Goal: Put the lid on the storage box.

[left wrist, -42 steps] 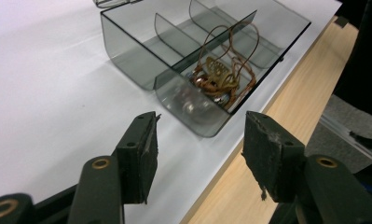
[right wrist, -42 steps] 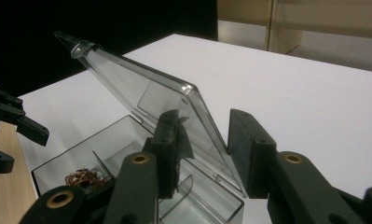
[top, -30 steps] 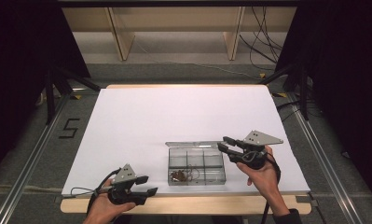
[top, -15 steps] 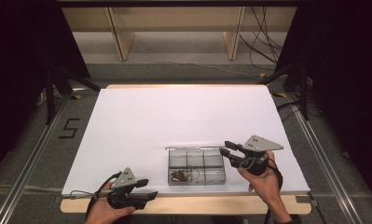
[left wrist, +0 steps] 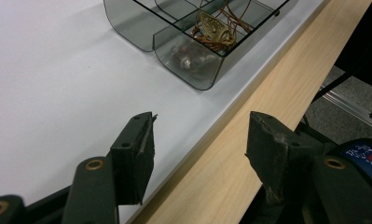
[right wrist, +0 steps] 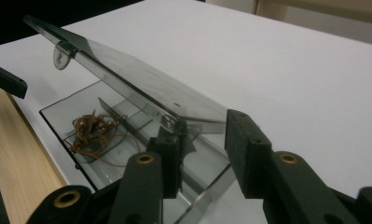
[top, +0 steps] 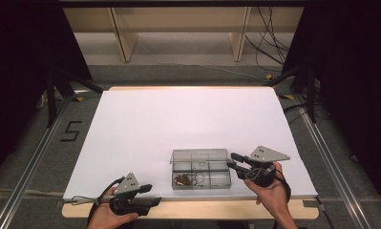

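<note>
- Clear plastic box (top: 201,171) sits near the front edge of the white table (top: 178,119), a little right of centre, split into several compartments.
- Front-left compartment holds a tangle of brown cord with a small brass-coloured piece (left wrist: 213,29) in it; the other compartments look bare, though the glare makes that hard to confirm.
- Box is smoky transparent, rounded corners; its hinged lid (right wrist: 127,77) stands raised at a slant, with a small round tab at the far corner.
- Right gripper (top: 237,161) is at the box's right end. Jaws partly apart; the lid's near corner lies between them, one jaw against it, but I cannot tell whether they are pinching it.
- Left gripper (top: 147,195) hangs over the wooden front strip (left wrist: 249,140), well left of the box, jaws spread wide, nothing between them.
- Against a second ago: right gripper has dropped nearer the front edge, closer to the box's right end; left gripper has slid back off the white sheet; box has not shifted.
</note>
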### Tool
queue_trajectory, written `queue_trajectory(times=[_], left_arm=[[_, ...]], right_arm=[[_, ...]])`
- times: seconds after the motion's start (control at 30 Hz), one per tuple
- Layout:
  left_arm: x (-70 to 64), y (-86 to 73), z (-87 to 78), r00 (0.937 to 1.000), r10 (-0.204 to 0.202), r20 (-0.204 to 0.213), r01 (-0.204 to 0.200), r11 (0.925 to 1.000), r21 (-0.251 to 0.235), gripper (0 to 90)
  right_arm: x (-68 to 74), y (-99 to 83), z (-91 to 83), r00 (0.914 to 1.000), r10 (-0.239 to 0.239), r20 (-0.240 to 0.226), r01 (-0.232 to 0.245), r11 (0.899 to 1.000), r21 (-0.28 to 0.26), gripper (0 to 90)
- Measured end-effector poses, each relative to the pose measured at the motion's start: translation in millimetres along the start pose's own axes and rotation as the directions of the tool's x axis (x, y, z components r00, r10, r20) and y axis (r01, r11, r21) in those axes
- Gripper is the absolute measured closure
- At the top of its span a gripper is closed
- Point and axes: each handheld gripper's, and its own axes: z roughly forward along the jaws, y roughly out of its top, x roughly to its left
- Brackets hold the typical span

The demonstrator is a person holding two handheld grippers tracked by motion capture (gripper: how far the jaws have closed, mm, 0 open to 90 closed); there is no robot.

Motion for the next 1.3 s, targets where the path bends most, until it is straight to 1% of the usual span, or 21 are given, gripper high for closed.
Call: queue_trajectory(times=[0.03,0.1,0.13,0.17,0.2,0.23,0.27,0.3,0.37,0.47,0.5,0.53,0.57,0.6,0.63,0.73,0.77,0.9,0.93,1.17,1.3], left_arm=[[-1.3,-0.6,0.6,0.9998,-0.017,0.007,0.017,0.9997,-0.018,41.2],[-0.9,-1.0,-0.3,0.9999,-0.016,0.005,0.016,0.9997,-0.017,41.3],[-0.6,-1.0,-0.8,0.9999,-0.014,0.003,0.014,0.9998,-0.016,41.3],[-1.1,-1.4,-0.1,0.9997,-0.023,0.007,0.023,0.9994,-0.027,41.2],[-1.3,-1.7,0.2,0.9997,-0.025,0.008,0.025,0.9992,-0.03,41.2],[-1.1,-1.5,-0.8,0.9998,-0.02,0.005,0.02,0.9997,-0.016,41.1],[-2.5,-2.1,-0.6,0.999,-0.044,0.007,0.044,0.999,-0.012,41.1],[-2.1,-2.1,-0.7,0.9992,-0.038,0.013,0.039,0.9992,-0.006,41.1],[-1.4,-2.3,-0.7,0.9998,-0.015,0.009,0.015,0.9998,-0.012,41.1],[-1.6,-2.8,-0.7,0.9998,-0.02,0.008,0.02,0.9997,-0.015,41.1],[-2.8,-3.4,-0.6,0.9989,-0.046,0.008,0.046,0.9989,-0.012,41.1],[-2.8,-3.5,-0.6,0.9989,-0.046,0.008,0.046,0.9988,-0.013,41.2],[-2.0,-3.4,-0.6,0.9994,-0.034,0.007,0.034,0.9993,-0.014,41.1],[-1.4,-3.3,-0.3,0.9996,-0.027,0.008,0.027,0.9995,-0.017,41.1],[-0.6,-3.3,-0.8,0.9998,-0.019,0.006,0.019,0.9998,-0.01,41.1],[-0.3,-3.4,-1.2,0.9995,-0.031,-0.006,0.031,0.9995,0.001,41.2],[-1.2,-3.4,-1.5,0.9991,-0.042,-0.001,0.042,0.9991,-0.009,41.2],[-1.6,-3.9,-1.8,0.9989,-0.045,0.007,0.046,0.9986,-0.026,41.2],[-0.4,-3.8,-2.3,0.9996,-0.028,0.004,0.028,0.9993,-0.026,41.2],[0.0,-4.2,-4.0,0.9996,-0.028,-0.003,0.028,0.9993,-0.024,41.4],[-0.4,-4.6,-3.5,0.9986,-0.053,0.004,0.053,0.9984,-0.02,41.5]], right_arm=[[1.3,-2.6,1.2,0.9998,0.016,-0.01,-0.016,1.0,0.0,67.8],[1.5,-4.9,-0.5,0.9999,0.015,0.0,-0.015,1.0,0.011,68.7],[3.1,-6.3,-1.2,0.9993,0.039,-0.001,-0.039,0.999,0.011,69.1],[0.9,-7.1,-0.5,1.0,0.007,-0.006,-0.007,1.0,-0.002,69.5],[4.5,-8.1,-3.1,0.9983,0.056,-0.015,-0.056,0.998,0.027,70.3],[1.9,-9.0,-1.7,0.9997,0.019,-0.014,-0.019,1.0,0.009,70.5],[4.3,-9.7,-3.3,0.9987,0.049,-0.01,-0.049,0.998,0.027,70.6],[2.1,-10.9,-2.7,0.9996,0.028,-0.009,-0.028,0.999,0.023,71.1],[2.8,-13.6,-2.4,0.9991,0.042,-0.008,-0.042,0.999,0.025,72.8],[3.8,-17.2,-3.6,0.9969,0.076,-0.02,-0.075,0.996,0.052,74.9],[1.8,-18.2,-2.3,0.9985,0.05,-0.021,-0.05,0.998,0.039,75.7],[1.3,-19.7,-1.4,0.9985,0.05,-0.022,-0.049,0.998,0.035,76.0],[4.1,-20.1,-3.2,0.9966,0.081,-0.016,-0.08,0.995,0.056,76.2],[1.1,-20.6,-1.9,0.9989,0.041,-0.021,-0.04,0.998,0.04,76.7],[2.2,-22.0,-2.2,0.9978,0.065,-0.011,-0.064,0.997,0.045,77.5],[1.0,-22.9,-2.7,0.9971,0.065,-0.04,-0.063,0.997,0.055,78.6],[3.3,-24.0,-2.6,0.9945,0.099,-0.036,-0.097,0.994,0.058,79.0],[3.3,-25.6,-1.3,0.9949,0.092,-0.042,-0.089,0.994,0.06,81.5],[0.8,-25.4,-1.6,0.9974,0.058,-0.042,-0.055,0.997,0.062,81.9],[4.7,-26.7,-2.4,0.9944,0.094,-0.048,-0.09,0.994,0.069,84.0],[4.5,-27.4,-2.2,0.9951,0.075,-0.065,-0.071,0.996,0.053,85.2]])
